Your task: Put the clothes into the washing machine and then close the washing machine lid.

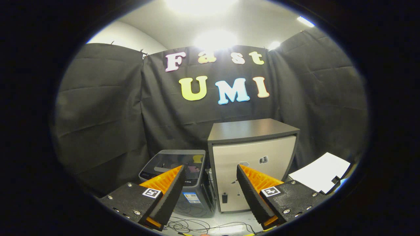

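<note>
The washing machine point(178, 178) stands on the floor point(226, 223) against the black cloth wall point(101, 121), beyond the left finger point(170, 190), which covers its near right corner. It is a small dark top-loader, its long axis upright and its top face slanting toward the gripper point(210, 183). The dark see-through lid point(177, 162) lies flat and shut, with something coloured showing dimly under it — what it is cannot be told.

Just to the right, almost touching the machine's side, stands a taller cabinet point(252, 164) with a grey top and a pale front door facing the gripper. It rises above the lid and bounds the machine on that side.

The gripper's orange-and-black fingers are spread wide with nothing between them; through the gap show the cabinet's front and thin cables point(197, 226) lying loose on the floor ahead of the machine.

Further right, beyond the right finger point(252, 193), a white sheet point(320, 172) lies on a surface beside the cabinet. Left of the machine the floor runs open to the cloth.
</note>
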